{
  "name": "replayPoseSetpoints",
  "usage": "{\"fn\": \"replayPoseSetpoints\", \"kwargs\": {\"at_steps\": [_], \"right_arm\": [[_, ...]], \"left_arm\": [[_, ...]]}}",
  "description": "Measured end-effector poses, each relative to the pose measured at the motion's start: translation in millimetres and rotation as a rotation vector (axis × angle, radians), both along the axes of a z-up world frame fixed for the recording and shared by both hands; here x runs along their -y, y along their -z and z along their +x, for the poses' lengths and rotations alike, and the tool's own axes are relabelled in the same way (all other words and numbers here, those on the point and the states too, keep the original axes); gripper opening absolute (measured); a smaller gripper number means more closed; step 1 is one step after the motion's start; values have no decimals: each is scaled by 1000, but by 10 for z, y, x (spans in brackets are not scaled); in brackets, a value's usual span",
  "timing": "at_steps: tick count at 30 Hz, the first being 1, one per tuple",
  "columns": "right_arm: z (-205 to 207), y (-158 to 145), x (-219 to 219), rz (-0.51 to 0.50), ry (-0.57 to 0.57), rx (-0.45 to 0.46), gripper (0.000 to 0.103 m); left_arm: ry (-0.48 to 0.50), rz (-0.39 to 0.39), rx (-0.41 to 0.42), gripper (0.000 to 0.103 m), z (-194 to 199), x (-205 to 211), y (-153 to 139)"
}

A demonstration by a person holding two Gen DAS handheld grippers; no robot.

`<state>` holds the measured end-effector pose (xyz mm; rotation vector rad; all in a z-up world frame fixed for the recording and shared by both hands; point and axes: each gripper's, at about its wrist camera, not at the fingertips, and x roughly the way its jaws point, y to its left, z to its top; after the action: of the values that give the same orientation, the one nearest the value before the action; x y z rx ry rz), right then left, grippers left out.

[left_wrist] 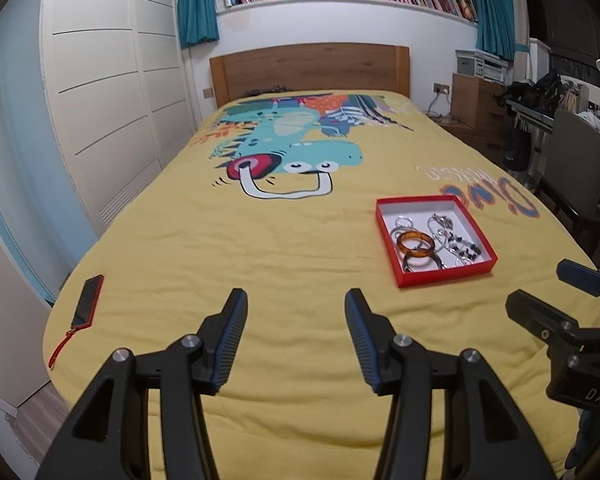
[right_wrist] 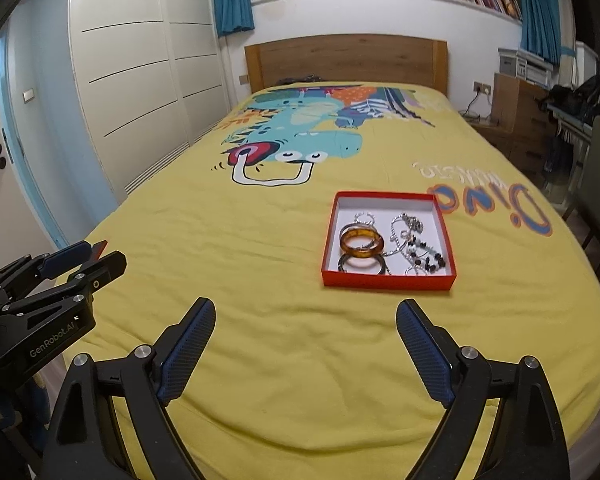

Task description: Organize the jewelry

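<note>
A shallow red box with a white floor lies on the yellow bedspread. In it lie an amber bangle, a dark bangle, silver rings and a tangle of silver and black beaded chains. My left gripper is open and empty above the bed's near part, left of the box. My right gripper is open and empty, just short of the box. Each gripper shows at the edge of the other's view.
A phone in a red case with a red strap lies near the bed's left edge. White wardrobe doors stand left of the bed. A wooden headboard is at the far end. A chair and a cluttered desk stand on the right.
</note>
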<state>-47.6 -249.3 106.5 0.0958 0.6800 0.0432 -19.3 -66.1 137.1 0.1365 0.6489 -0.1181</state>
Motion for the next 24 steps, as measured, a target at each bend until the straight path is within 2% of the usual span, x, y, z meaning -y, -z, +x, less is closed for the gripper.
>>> {"fn": "replayPoseSetpoints", "kwargs": {"at_steps": [16,24], "right_arm": [[-142,-234,27,-166,133,83,94],[-133,-237,60,-182,142,93,95]], "left_arm": [[-82,-30,41,49,-11,-115,45],[-102,-24,57,49,5,-122,76]]}}
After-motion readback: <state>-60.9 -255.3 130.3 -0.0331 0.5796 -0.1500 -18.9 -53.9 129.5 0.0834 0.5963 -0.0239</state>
